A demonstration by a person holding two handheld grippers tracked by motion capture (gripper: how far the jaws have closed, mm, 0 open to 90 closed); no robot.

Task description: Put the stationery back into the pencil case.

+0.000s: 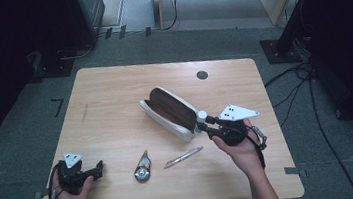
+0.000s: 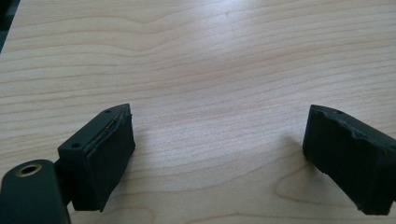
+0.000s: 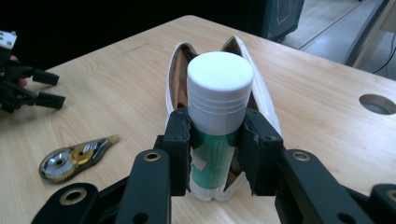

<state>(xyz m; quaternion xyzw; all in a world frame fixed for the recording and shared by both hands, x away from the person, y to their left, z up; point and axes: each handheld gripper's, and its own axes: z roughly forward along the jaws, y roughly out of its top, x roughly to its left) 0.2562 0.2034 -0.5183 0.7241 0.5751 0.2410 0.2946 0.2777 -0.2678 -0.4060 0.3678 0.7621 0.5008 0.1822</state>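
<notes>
Gripping: the right gripper (image 3: 218, 154) is clamping a glue stick (image 3: 217, 116) between its two black jaws, the pads pressing on the green body just under the white cap.
Glue stick, place: it is standing upright at the centre of the right gripper view, in front of the open mouth of a white pencil case (image 3: 266, 100); in the high view the glue stick (image 1: 200, 117) is showing as a small white cap right of centre, at the near end of the pencil case (image 1: 168, 112).
Hidden: the stick's lower end is blocking part of the case's near end, and whether it is touching the case is hard to tell; the case's dark inside is too dim to read.
Cut off: both jaws are running out at the bottom edge of the right gripper view.
Left gripper: its jaws (image 2: 219, 158) are standing wide apart over bare wood with nothing between them; in the high view the left gripper (image 1: 80, 173) is sitting at the lower left, in the person's hand.
Count: two grippers, one glue stick, one pencil case, one correction tape roller (image 1: 142, 169), one pen (image 1: 183, 157).
Loose things: roller and pen are lying in the lower middle of the high view, apart from each other and from the case.
Table: the wooden table (image 1: 113, 91) is carrying it all, with one round hole (image 1: 202, 75) in the upper right.
</notes>
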